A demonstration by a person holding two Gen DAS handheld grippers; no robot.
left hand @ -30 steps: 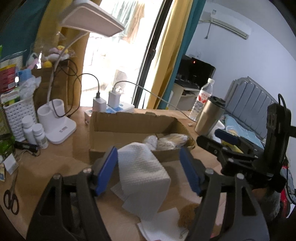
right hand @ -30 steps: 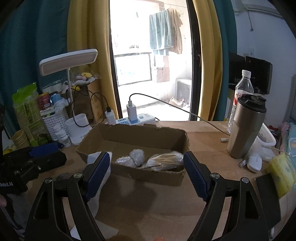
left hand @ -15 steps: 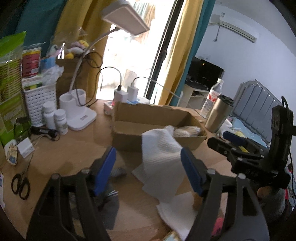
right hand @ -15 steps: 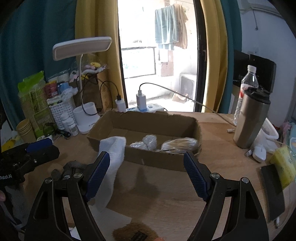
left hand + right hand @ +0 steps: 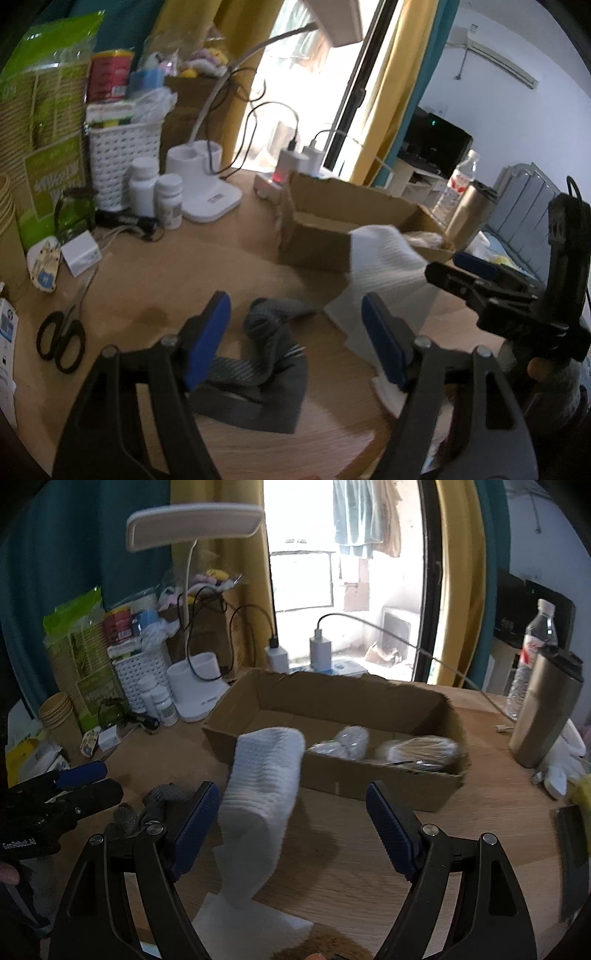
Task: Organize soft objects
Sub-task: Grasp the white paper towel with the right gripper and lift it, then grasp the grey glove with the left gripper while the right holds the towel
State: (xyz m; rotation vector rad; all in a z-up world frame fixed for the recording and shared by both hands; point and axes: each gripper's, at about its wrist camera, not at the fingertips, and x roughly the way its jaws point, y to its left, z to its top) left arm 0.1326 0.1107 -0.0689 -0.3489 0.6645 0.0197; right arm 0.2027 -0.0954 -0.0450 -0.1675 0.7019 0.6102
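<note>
A grey sock [image 5: 273, 332] lies crumpled on the wooden table, between and just beyond my open left gripper [image 5: 299, 347]. It also shows in the right wrist view [image 5: 162, 797] by the left gripper. A white textured cloth [image 5: 384, 266] drapes against the front of the cardboard box [image 5: 332, 221]; in the right wrist view the cloth [image 5: 266, 786] hangs just inside the left finger of my open, empty right gripper [image 5: 291, 830]. The box [image 5: 369, 701] holds wrapped soft bundles [image 5: 347, 738].
Black scissors [image 5: 62, 332], pill bottles [image 5: 155, 188], a white basket [image 5: 122, 155] and a desk lamp base [image 5: 207, 177] crowd the left side. A steel tumbler [image 5: 546, 709] and water bottle [image 5: 532, 653] stand at the right. A brown furry item [image 5: 332, 947] lies near.
The left gripper has swung left and back, bringing the grey sock between its fingers. The right gripper has drawn back a little; the white cloth now appears nearer its left finger.
</note>
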